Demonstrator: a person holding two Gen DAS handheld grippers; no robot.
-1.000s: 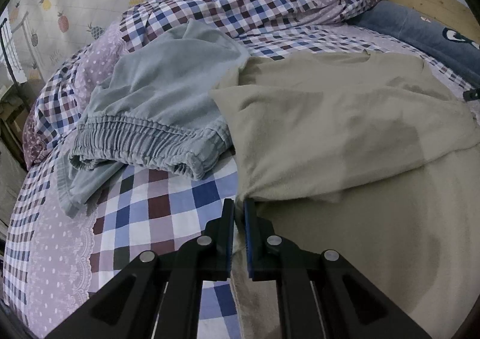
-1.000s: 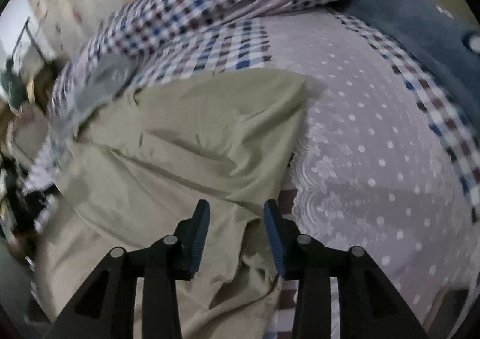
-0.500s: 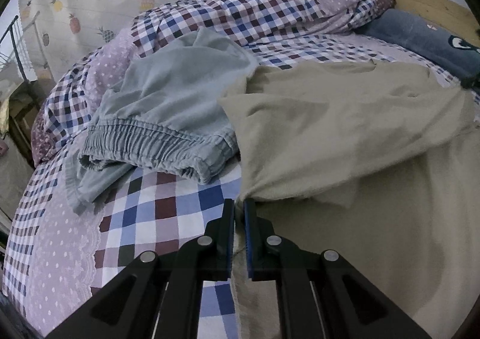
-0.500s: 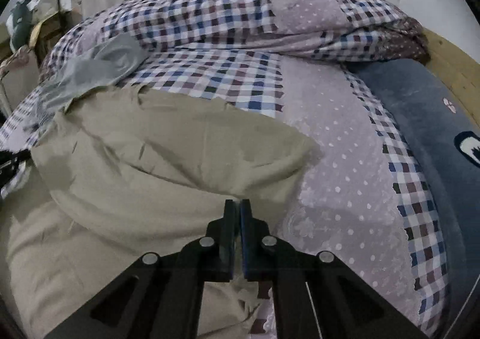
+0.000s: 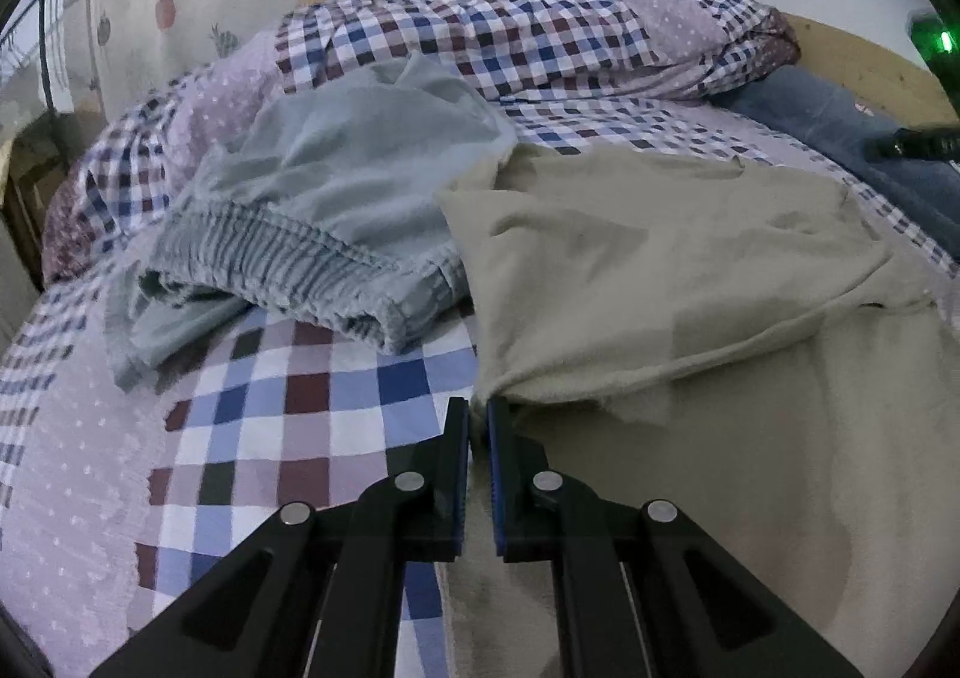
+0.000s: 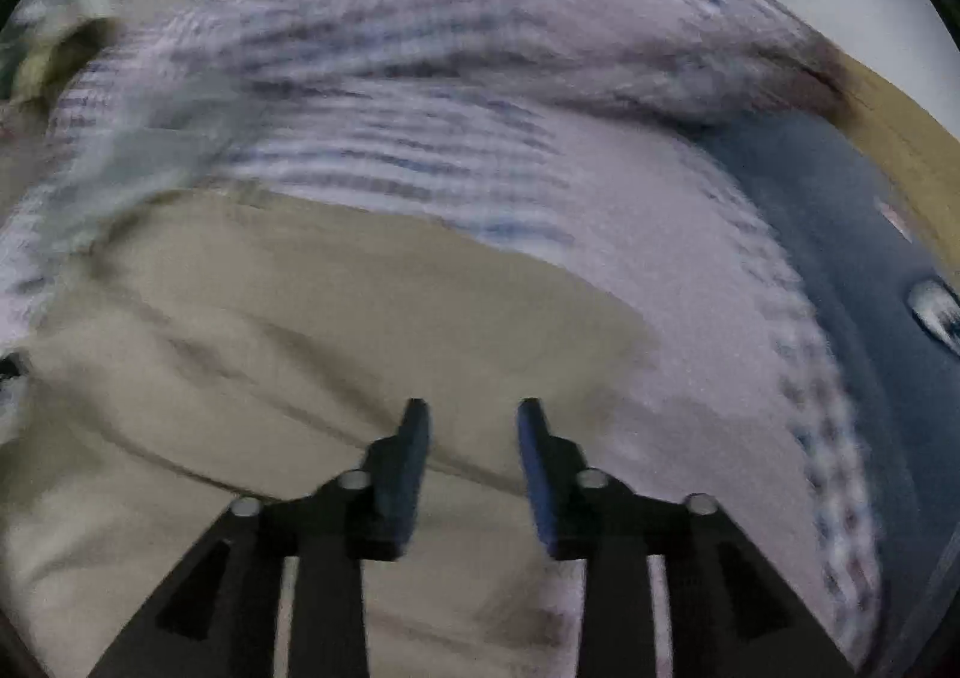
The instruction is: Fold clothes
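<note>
left gripper (image 5: pixel 478 419) pinched tight on beige garment (image 5: pixel 660 282) corner, right gripper (image 6: pixel 474 420) spread apart, empty, above same garment

Khaki garment (image 5: pixel 660 282): matt cloth, soft, slightly fuzzy nap. Pale grey-blue trousers (image 5: pixel 336 180): thin matt cloth, ribbed gathered waistband. Checked and dotted bed cover (image 5: pixel 270 420): smooth matt woven cloth, lace-like trim at the dotted part. Dark blue pillow (image 5: pixel 840 120): plush-looking matt cloth. Headboard (image 5: pixel 864 72): pale bare wood, grain visible. Left gripper (image 5: pixel 478 426): matt black plastic arms, bright metal rivets, blue ribbed pads. Right gripper (image 6: pixel 474 426): same build, view blurred.
</note>
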